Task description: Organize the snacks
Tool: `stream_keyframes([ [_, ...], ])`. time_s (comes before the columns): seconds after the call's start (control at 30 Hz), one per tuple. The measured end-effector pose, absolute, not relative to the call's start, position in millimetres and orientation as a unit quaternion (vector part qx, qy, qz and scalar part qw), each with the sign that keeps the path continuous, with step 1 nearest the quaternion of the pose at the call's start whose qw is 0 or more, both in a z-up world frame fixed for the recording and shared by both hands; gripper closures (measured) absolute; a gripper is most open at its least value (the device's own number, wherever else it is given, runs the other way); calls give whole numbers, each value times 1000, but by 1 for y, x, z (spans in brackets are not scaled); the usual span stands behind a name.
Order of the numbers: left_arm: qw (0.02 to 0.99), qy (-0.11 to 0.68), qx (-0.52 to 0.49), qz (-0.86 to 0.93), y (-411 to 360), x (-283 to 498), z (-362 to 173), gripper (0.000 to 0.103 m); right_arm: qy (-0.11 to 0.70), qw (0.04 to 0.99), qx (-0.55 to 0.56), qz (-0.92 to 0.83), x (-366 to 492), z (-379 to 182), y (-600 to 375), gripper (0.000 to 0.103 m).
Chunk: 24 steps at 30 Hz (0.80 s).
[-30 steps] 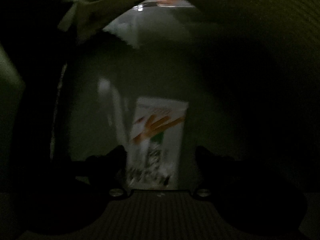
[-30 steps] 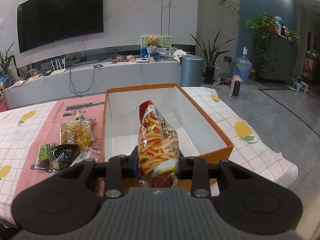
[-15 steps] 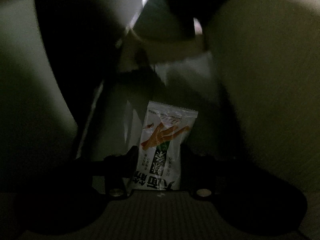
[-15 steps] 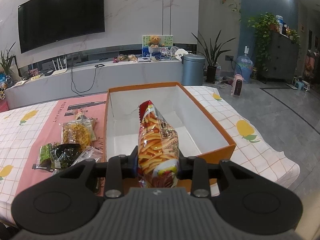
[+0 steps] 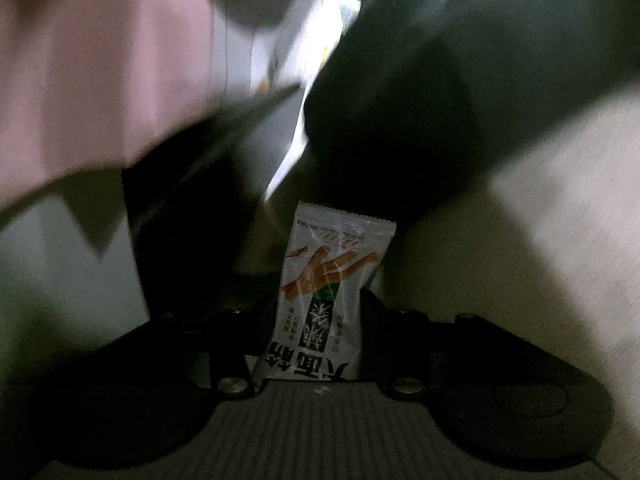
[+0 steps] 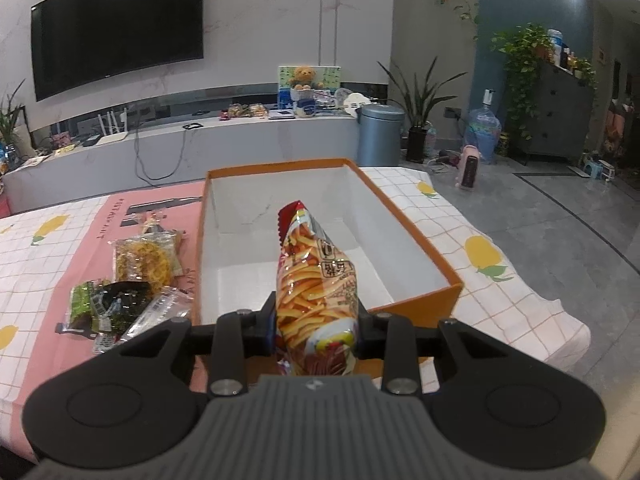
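Observation:
In the dark, blurred left wrist view, my left gripper is shut on a white snack packet printed with orange sticks. The packet stands upright between the fingers, off any surface. Over in the right wrist view, a red bag of fries-shaped snacks points away from me, with my right gripper shut on its lower end. That bag hangs over the near edge of an open orange box with a bare white inside.
Left of the box, on a pink mat, lie a yellow noodle packet and several green and dark packets. A lemon-print cloth covers the table. Pink fabric and dark shapes crowd the left view.
The left jaws have closed on the white packet and lifted it, and the view rolled and brightened. The right gripper and its bag have not moved.

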<state>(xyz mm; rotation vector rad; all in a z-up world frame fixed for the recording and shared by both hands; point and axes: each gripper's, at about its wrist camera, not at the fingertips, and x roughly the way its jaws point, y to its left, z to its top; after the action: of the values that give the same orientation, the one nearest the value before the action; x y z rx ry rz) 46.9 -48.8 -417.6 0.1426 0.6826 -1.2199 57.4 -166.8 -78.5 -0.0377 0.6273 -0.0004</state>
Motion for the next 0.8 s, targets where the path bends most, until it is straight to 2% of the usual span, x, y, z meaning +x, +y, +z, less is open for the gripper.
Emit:
stream_keyframes([
  [0.37, 751, 265, -9, -604, -22, 43, -363, 54, 309, 950, -37, -24, 55, -80, -175, 71],
  [0.57, 716, 270, -18, -644, -5, 43, -360, 57, 306, 950, -49, -35, 54, -79, -182, 71],
  [0.8, 665, 311, -67, -675, 9, 41, -352, 60, 308, 949, -50, -45, 57, -77, -187, 71],
])
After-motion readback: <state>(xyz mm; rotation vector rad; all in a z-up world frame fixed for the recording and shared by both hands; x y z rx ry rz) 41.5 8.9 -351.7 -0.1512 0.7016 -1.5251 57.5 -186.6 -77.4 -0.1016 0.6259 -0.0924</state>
